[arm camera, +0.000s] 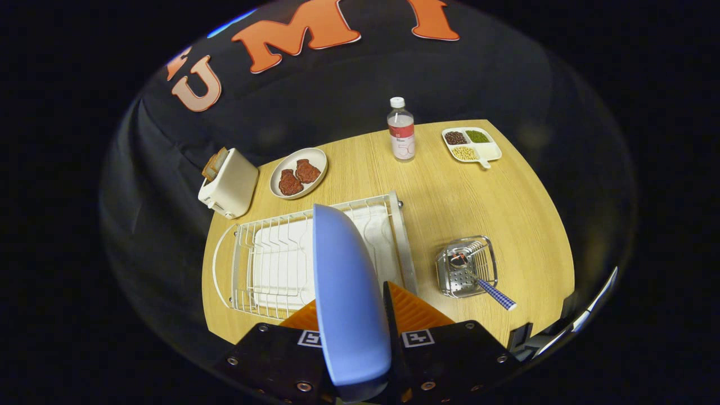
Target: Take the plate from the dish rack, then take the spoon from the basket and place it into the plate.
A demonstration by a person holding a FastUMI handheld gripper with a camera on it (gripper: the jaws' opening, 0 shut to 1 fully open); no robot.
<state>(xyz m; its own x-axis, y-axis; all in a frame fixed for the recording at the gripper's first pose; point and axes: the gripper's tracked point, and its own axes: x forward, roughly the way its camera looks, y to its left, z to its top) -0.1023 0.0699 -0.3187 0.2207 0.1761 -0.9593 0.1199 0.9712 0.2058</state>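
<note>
The fingers were clamped on the blue plate, which stood on edge between them, held above the white dish rack on the wooden surface. The spoon lay in the metal basket right of the rack, its checked handle sticking out over the rim.

Lighting is even and moderately bright on the table, coming from overhead. Shadows are short and soft, as beside the bottle and basket. Faint glare marks the basket metal. Fisheye distortion bows the table edges and rack. The plate, held edge-on between the gripper fingers, looks slightly soft. Surroundings fall dark.
</note>
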